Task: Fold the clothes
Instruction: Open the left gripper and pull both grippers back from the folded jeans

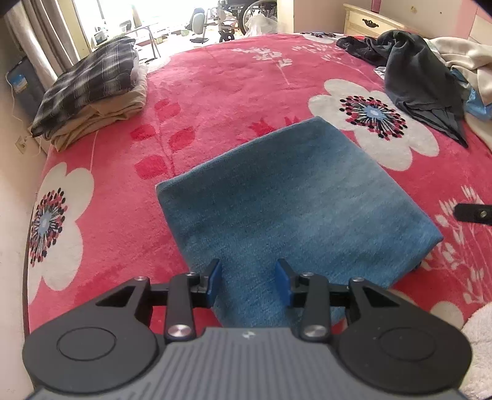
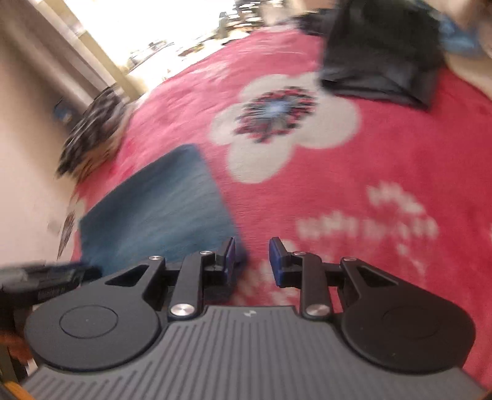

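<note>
Folded towel (image 1: 295, 203) lying mid-bed on the blanket (image 1: 215, 83); folded stack (image 1: 92, 92) sitting far left by the edge, unfolded clothes pile (image 1: 424, 80) sitting far right, w/ nightstand (image 1: 369, 21) standing behind.

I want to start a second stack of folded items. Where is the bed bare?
Bare red blanket lies between the plaid stack and the folded blue cloth. The far right is crowded with unfolded dark clothes.

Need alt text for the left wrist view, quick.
Left claw open above the near edge of a folded blue cloth on a red floral blanket. Folded plaid stack far left; unfolded dark garment far right.
</note>
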